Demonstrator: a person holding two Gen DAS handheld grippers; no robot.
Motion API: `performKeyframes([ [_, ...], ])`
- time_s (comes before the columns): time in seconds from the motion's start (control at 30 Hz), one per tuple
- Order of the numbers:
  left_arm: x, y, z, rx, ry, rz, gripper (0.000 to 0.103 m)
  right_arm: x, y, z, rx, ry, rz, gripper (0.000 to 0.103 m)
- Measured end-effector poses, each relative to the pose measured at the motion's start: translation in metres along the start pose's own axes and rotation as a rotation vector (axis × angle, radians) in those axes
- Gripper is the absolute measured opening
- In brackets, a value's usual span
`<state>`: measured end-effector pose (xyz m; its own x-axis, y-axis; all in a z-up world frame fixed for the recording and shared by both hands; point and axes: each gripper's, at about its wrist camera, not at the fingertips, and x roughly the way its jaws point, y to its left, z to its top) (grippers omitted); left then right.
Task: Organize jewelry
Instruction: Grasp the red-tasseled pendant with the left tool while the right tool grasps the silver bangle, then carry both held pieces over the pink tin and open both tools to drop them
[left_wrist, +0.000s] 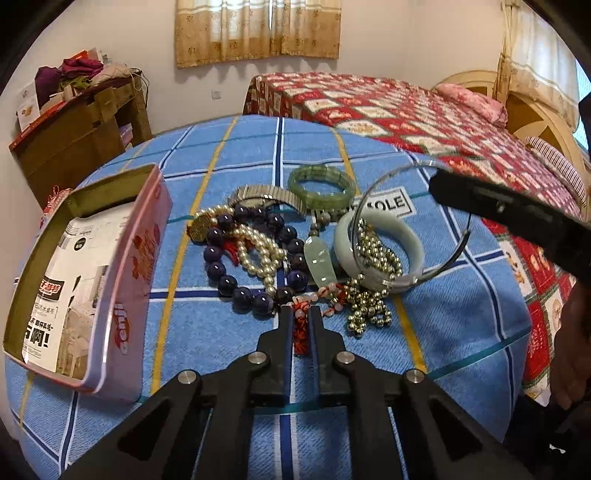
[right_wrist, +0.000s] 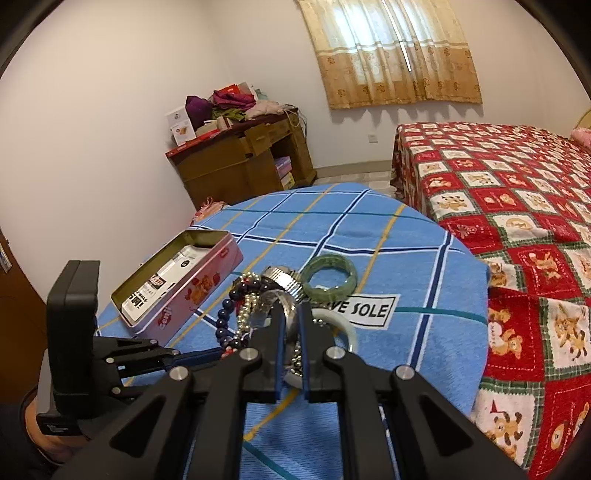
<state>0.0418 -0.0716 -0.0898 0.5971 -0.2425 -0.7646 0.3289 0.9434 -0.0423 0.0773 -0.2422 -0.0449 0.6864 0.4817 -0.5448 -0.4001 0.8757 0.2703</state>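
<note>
Bedroom setting: blue plaid cloth (left_wrist: 369, 350) over the tabletop, red quilted bed (right_wrist: 517, 206) behind it, curtained window (right_wrist: 391, 51) and a cluttered wooden desk (right_wrist: 240, 162) at the far wall. Jewelry lies in a pile mid-cloth. Items seen: dark purple bead bracelet (left_wrist: 236, 266), pearl strand (left_wrist: 258, 254) tangled across it, metal watch band (left_wrist: 258, 195) at the back, green segmented bracelet (left_wrist: 320, 186) beside the watch band, pale jade bangle (left_wrist: 384, 247) on the right with a gold bead chain (left_wrist: 369, 295) spilling through it, and a jade pendant (left_wrist: 319, 258) touching the bangle's left side. Pink tin (left_wrist: 92, 280) sits open on the cloth, left of the pile and apart from it; a printed leaflet (left_wrist: 70, 280) lies inside. Left claw (left_wrist: 300, 312): jaws narrow, closed onto a red-and-white cord (left_wrist: 301, 328) at the pile's near edge, tips low at the cloth. Right claw (right_wrist: 291, 314): jaws narrow, gripping a thin silver hoop (left_wrist: 402, 192); in the left view the hoop is lifted and tilted above the bangle. In the right view the hoop shows blurred between the fingers.
</note>
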Motion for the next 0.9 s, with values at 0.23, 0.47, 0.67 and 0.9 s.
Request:
performKeyframes([
  [0.23, -0.025, 0.009, 0.007, -0.022, -0.076, 0.006, 0.005, 0.002, 0.003, -0.001, -0.008, 0.000, 0.000, 0.009],
  [0.47, -0.045, 0.011, 0.016, -0.016, -0.136, 0.017, 0.005, 0.002, 0.009, -0.001, -0.017, 0.001, 0.006, 0.009],
  [0.67, -0.061, 0.015, 0.022, -0.020, -0.182, 0.028, 0.005, 0.003, 0.015, 0.001, -0.026, 0.002, 0.014, 0.009],
  [0.9, -0.084, 0.028, 0.030, -0.044, -0.237, 0.046, 0.005, 0.010, 0.031, 0.006, -0.059, 0.007, 0.035, 0.009],
])
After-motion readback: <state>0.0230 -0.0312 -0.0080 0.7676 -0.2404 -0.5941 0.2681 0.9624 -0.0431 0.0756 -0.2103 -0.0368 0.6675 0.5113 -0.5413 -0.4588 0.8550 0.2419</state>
